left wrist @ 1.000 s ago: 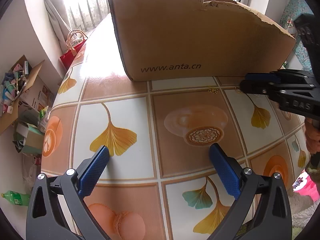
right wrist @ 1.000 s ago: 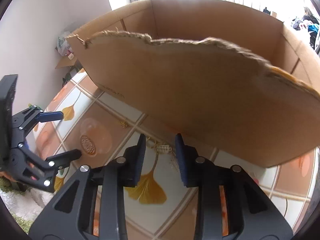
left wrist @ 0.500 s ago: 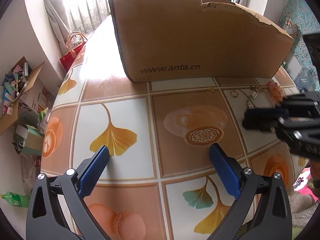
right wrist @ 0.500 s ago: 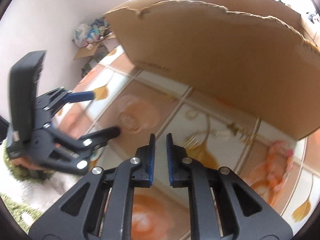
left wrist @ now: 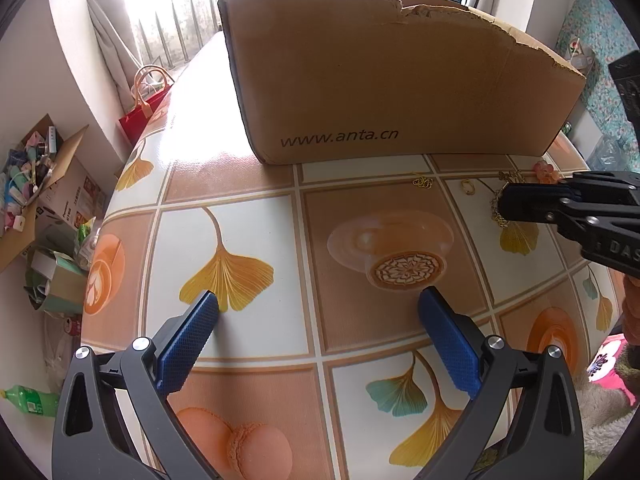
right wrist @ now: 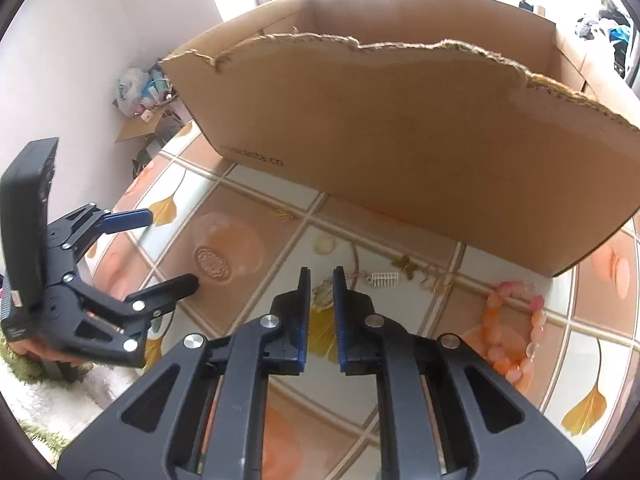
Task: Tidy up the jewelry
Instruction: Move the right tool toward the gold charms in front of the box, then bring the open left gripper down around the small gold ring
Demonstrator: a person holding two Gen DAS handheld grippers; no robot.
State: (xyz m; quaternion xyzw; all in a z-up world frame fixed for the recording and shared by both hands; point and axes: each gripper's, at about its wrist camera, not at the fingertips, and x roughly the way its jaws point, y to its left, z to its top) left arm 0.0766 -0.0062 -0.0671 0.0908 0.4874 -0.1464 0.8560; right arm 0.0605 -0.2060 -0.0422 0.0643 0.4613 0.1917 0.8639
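Jewelry: several small pieces lie loose on the desk (left wrist: 240, 184) just in front of the cardboard box (left wrist: 384, 76).
Gold chain (right wrist: 432, 276): stretched along the box's front edge, with a small white comb-like charm (right wrist: 385, 279) on it.
Gold pendant piece (right wrist: 323, 295): on the desk right at the tips of the right gripper (right wrist: 321, 280); whether it is touched cannot be told.
Oval ring (left wrist: 467, 186): flat on a white tile, near the small gold cluster (left wrist: 422, 181) to its left.
Pink bead bracelet (right wrist: 510, 328): on the desk to the right of the chain, near the box's corner.
Right gripper: fingers (right wrist: 303, 312) nearly together, a narrow gap between them, nothing clearly clamped.
Left gripper (left wrist: 318, 306): fingers (left wrist: 188, 342) wide apart, low over the desk, well apart from the jewelry.
Cardboard box: open-topped, torn upper edge, printed "www.anta.cn".
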